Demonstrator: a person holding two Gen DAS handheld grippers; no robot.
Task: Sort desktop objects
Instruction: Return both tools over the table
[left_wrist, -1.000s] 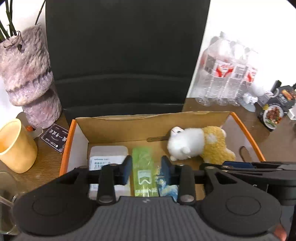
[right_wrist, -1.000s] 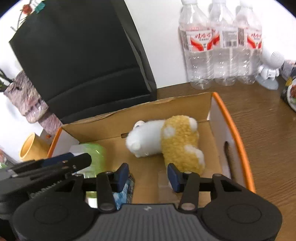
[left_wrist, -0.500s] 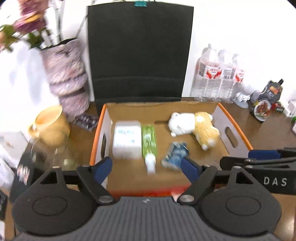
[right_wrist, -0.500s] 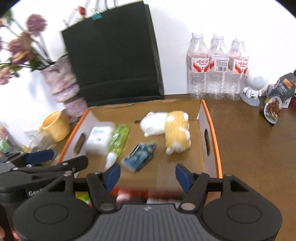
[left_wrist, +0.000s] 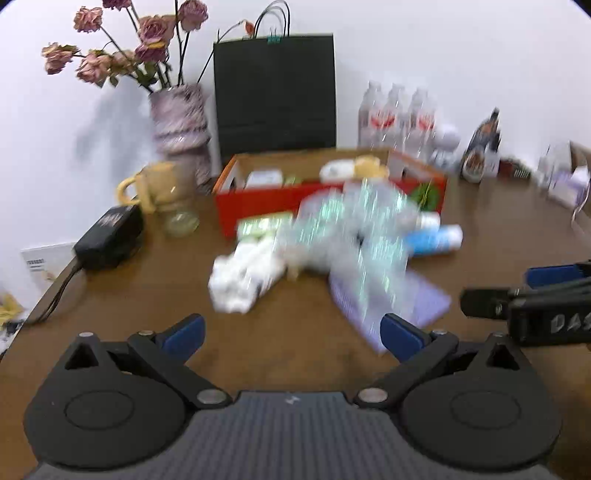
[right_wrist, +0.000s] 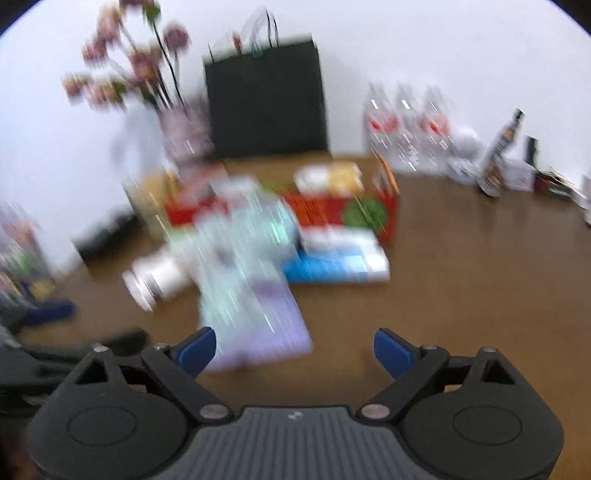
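Wooden desk (left_wrist: 295, 354), blue tube (left_wrist: 436, 238) lying crosswise, blurred

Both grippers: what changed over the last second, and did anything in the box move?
Both have pulled back and up from the box. The left gripper, whose jaws sat narrow over the green tube, now has them wide and empty. The right gripper also widened and holds nothing. The plush toy stayed in the box. The loose pile in front has come into view, blurred.
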